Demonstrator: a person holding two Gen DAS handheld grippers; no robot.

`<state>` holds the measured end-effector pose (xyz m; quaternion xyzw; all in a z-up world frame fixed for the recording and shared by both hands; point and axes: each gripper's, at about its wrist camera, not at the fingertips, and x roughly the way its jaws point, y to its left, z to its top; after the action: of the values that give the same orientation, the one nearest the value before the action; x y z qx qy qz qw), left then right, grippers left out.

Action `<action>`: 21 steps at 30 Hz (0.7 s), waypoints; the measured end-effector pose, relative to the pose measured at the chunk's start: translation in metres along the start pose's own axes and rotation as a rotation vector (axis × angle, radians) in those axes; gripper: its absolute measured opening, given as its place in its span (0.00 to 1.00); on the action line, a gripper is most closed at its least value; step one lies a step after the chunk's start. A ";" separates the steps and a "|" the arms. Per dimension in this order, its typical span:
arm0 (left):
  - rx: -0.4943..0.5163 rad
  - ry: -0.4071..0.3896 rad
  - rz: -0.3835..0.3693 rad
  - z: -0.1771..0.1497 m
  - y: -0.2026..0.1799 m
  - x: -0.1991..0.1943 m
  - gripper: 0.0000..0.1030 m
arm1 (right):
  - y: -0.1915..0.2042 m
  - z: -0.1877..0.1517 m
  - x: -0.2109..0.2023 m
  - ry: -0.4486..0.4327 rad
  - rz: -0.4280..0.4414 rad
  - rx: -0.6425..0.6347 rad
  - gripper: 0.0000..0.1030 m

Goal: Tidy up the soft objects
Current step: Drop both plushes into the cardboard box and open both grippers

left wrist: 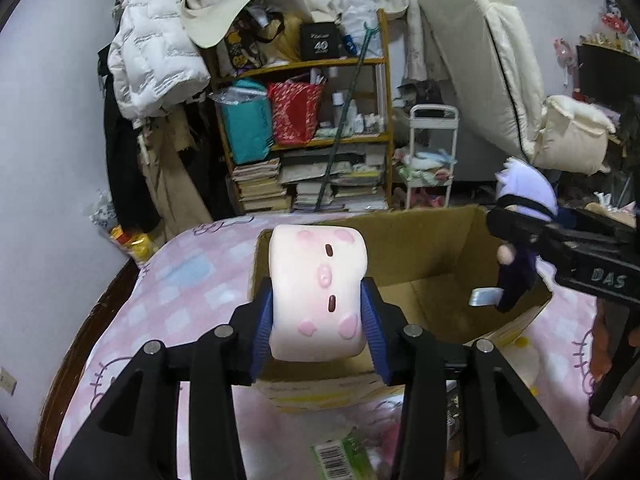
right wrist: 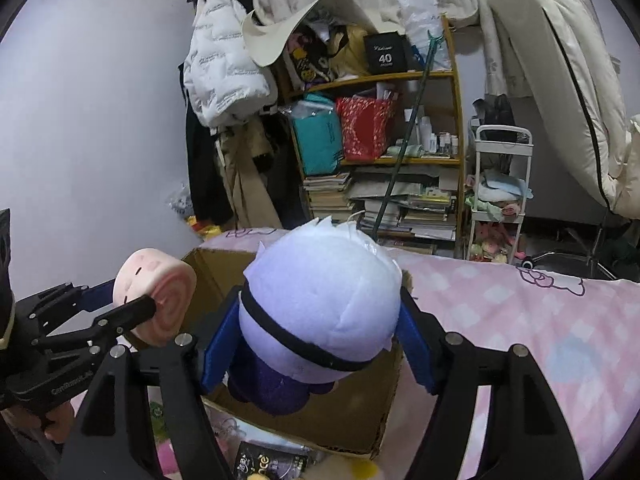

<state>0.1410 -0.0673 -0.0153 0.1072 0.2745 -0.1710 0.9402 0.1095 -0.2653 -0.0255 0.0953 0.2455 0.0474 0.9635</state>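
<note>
- The left wrist view is showing the face side of the pale pink roll-shaped squishy toy [left wrist: 318,294], with its dark eyes and pink blotches, while the right wrist view is catching the same toy end-on, showing a pink spiral swirl.
- Only the left wrist view is showing the floor of the open brown cardboard box [left wrist: 434,292], where a small silver-grey object [left wrist: 485,297] is lying; from the right wrist view that floor is mostly hidden behind the doll.
- The left gripper [left wrist: 318,312] is reaching forward over the box's near wall, its blue-padded jaws clamped on the sides of the squishy toy, which is being held up above the box's near-left part.
- The right gripper [right wrist: 320,334] is coming in from the right side, its jaws pressing on the head of the white-haired plush doll with a black band and dark purple body [right wrist: 316,316]; the doll is hanging over the box opening, its feet dangling inside.
- The box is sitting on a pink patterned bedspread [right wrist: 520,312], with a barcode-labelled green packet [left wrist: 340,456] lying just in front of it.
- Beyond the bed, a cluttered wooden shelf of books and bags [left wrist: 316,128] is standing against the wall, with a white puffer jacket [left wrist: 152,52] hanging to its left and a small white trolley [left wrist: 432,156] to its right.
</note>
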 end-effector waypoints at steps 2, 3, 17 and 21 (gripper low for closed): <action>-0.001 0.020 0.006 -0.003 0.002 0.001 0.42 | 0.001 0.001 -0.001 0.002 -0.002 0.000 0.85; -0.009 0.025 0.000 -0.004 0.003 0.001 0.43 | 0.002 0.001 -0.003 0.001 -0.002 -0.001 0.88; -0.059 0.010 0.035 -0.012 0.015 -0.031 0.73 | 0.008 -0.006 -0.032 0.026 -0.069 0.000 1.00; -0.085 0.036 0.037 -0.020 0.022 -0.043 0.78 | 0.009 -0.010 -0.043 0.031 -0.073 0.014 1.00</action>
<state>0.1056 -0.0300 -0.0062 0.0751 0.2961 -0.1400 0.9418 0.0665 -0.2609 -0.0124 0.0923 0.2643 0.0122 0.9599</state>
